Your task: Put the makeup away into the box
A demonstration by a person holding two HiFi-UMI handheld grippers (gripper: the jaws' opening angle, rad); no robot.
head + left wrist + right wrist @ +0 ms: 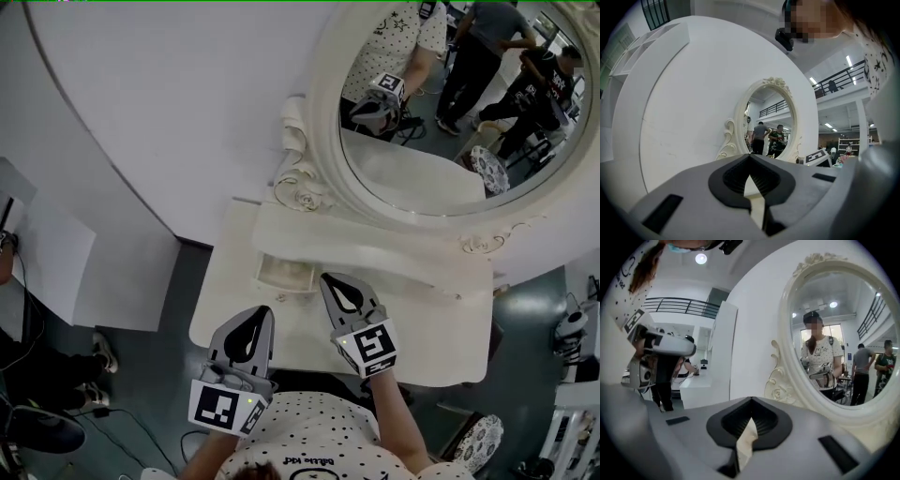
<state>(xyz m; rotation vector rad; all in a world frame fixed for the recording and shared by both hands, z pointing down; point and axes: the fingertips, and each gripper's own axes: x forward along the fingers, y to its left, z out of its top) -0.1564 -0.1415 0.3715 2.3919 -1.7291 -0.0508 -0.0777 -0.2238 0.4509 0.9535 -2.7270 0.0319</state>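
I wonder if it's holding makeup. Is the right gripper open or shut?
Shut. On the right gripper the jaws meet at their tips, with nothing gripped between them.

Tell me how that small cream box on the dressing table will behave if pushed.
The box looks low and wide, so it should slide rather than tip. Its walls look rigid, likely stiff if pinched. The table looks smooth, so it may skid easily.

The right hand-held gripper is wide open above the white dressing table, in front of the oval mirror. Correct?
No. The right gripper view shows the right hand-held gripper shut, not wide open. It is above the white dressing table, in front of the oval mirror.
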